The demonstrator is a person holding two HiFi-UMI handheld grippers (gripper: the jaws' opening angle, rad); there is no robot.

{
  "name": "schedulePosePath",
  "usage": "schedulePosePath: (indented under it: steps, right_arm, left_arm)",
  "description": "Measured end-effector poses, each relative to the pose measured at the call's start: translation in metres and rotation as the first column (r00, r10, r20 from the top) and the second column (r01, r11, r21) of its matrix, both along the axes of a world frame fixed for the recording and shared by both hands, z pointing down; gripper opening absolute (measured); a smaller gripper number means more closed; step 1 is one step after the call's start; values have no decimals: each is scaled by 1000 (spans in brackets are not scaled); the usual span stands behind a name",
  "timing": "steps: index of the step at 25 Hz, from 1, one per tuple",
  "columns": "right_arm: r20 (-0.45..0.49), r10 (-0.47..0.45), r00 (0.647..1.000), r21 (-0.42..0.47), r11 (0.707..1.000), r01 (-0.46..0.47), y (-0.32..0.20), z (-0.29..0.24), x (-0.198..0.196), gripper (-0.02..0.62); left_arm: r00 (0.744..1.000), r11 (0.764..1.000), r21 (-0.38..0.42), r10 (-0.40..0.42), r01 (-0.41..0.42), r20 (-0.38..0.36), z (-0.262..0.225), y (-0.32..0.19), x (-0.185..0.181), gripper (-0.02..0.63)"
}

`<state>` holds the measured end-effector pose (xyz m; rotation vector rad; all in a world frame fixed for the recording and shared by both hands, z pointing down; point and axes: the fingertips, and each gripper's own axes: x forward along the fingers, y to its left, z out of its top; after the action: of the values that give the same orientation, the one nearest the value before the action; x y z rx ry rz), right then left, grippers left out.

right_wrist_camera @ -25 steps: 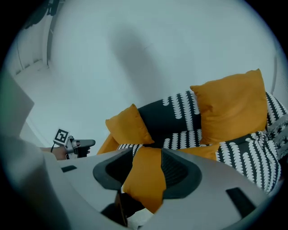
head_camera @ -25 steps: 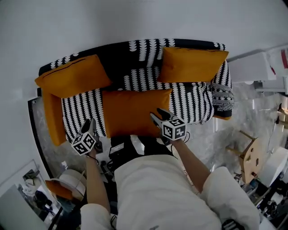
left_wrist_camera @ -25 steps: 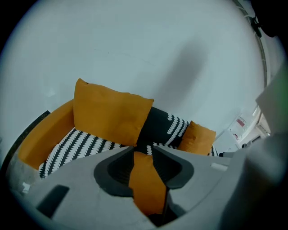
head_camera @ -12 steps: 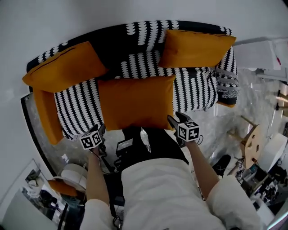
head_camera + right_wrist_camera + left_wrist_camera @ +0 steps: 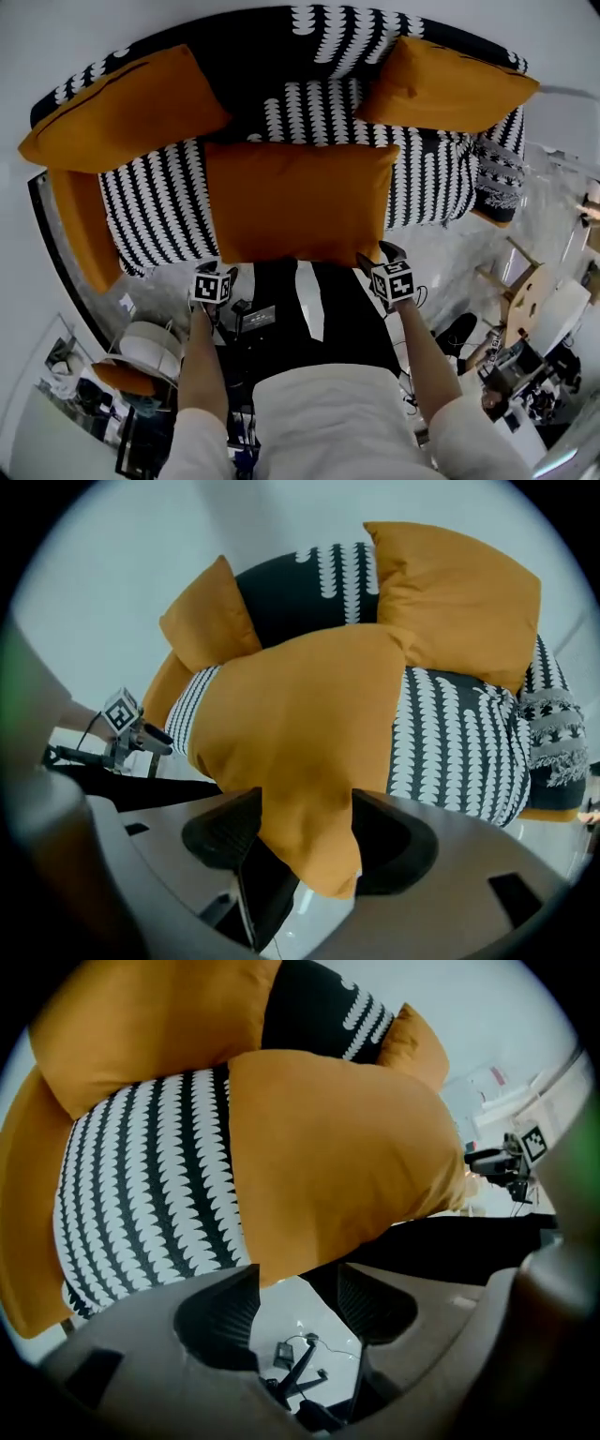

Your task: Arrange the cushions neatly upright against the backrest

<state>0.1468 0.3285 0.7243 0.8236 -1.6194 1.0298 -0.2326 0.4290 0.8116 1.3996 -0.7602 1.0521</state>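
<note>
Head view: two opened grippers at the front corners of a cushion lying flat on a sofa.

The middle cushion (image 5: pixel 300 202) lies flat on the sofa (image 5: pixel 159 211) seat, its near edge at the sofa's front. The left gripper (image 5: pixel 225 274), its jaws just opened wide, sits at the near-left corner without pinching it. The right gripper (image 5: pixel 380 255), also just opened, straddles the near-right corner, which is released. A left-end cushion (image 5: pixel 122 108) and a right-end cushion (image 5: pixel 455 84) lean at the sofa's backrest (image 5: pixel 272 56).
</note>
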Motion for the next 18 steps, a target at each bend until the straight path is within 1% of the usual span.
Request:
schedulePosePath:
  steps: [3,5,10,11,14,15,17,18]
  right_arm:
    - [-66,-74,995,-14,997,73,4,17,0,258]
    - [-113,-108,988,-24,994,105,5,26,1,258]
    - [-166,-124,978,-79,991,112,2,50,-2,258]
    - [-170,-127,977,-90,990,113,2,52,-1,258]
    - [-164,-134,977,-110,987,117,1,51,0,256]
    - [-160,-136,978,-108,987,119,0,49,-1,238]
    - [-160,-139,977,-85,988,126,-5,43,-5,169]
    - [-165,-139,976,-67,989,129,-7,39,-7,142]
  left_arm:
    - [1000,1000,-13,1,-1,1,23,-3,0,258]
    - [1000,999,-29,13,-13,4,39,-3,0,258]
    - [990,991,-65,124,-120,66,70,-11,1,254]
    - [987,988,-71,141,-136,71,72,-11,3,245]
    - [979,979,-93,188,-181,75,70,-2,10,149]
    - [977,978,-77,199,-193,80,65,-3,10,119]
    - [974,978,-12,208,-208,90,52,-17,7,73]
    - [975,978,17,204,-206,83,46,-21,5,56]
